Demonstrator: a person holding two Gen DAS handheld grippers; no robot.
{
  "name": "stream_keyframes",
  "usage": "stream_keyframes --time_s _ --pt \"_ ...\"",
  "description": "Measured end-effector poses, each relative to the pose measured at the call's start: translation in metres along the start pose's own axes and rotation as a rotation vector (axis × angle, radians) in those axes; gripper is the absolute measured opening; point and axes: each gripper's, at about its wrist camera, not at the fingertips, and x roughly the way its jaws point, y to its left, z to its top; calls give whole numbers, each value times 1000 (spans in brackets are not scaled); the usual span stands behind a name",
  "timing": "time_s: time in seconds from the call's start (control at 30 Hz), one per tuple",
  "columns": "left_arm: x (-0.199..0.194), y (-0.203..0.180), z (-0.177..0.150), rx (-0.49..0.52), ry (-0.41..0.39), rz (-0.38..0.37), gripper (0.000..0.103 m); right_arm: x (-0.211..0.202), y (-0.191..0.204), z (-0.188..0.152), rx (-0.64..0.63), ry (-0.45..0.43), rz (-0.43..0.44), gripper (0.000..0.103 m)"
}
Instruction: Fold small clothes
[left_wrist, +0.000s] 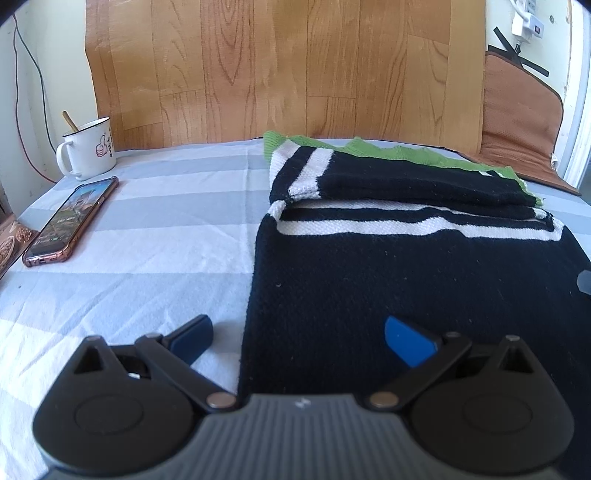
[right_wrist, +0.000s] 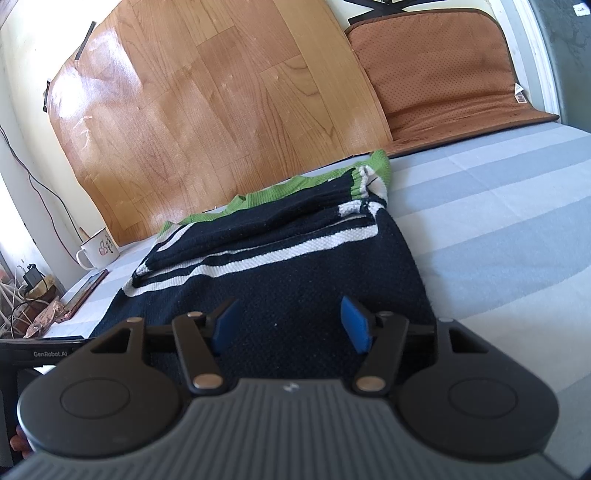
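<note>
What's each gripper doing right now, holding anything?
Left gripper: open, holding nothing, at the sweater's near left edge.
Right gripper: open, holding nothing, over the sweater.

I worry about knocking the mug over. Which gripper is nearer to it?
Left. The left gripper sits at the sweater's edge facing the mug; the right gripper sits over the sweater, farther off.

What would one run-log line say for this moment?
item: black knitted sweater with white stripes partly folded on striped sheet | left gripper: open | right gripper: open, empty
</note>
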Motion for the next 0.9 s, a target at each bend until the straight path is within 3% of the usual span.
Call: stream_keyframes --time_s 0.6,0.9 --pt "0 1 1 5 4 -18 103 0 0 0 2 -2 2 64" --pt "-46 61 -21 -154 -14 -232 103 0 -1 0 1 -3 4 64"
